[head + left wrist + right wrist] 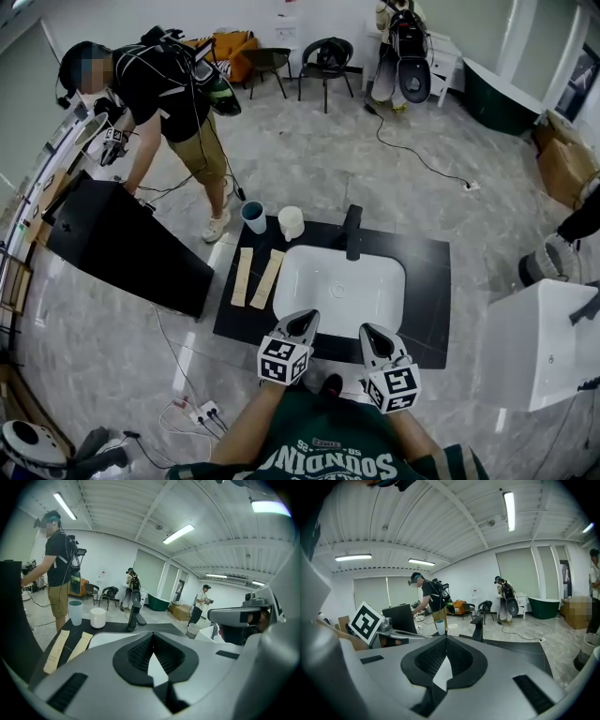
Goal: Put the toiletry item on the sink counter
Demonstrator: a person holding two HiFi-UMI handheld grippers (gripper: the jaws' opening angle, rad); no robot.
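Black counter (427, 272) bears two cups (254, 217) (292, 222) and two tan, perhaps paper, strips (243, 277) (267, 278).

packets (243, 277) left of basin (339, 286) on counter (427, 281) | cups (254, 217) behind packets | faucet (352, 231) behind basin

You wore a dark green short-sleeved T-shirt (347, 455) with pale block lettering across the front. Your left tongs (304, 321) and right tongs (373, 334) were smooth grey plastic shells, black-ribbed inside the jaws, each carrying a white cube (283, 361) printed with black square markers.
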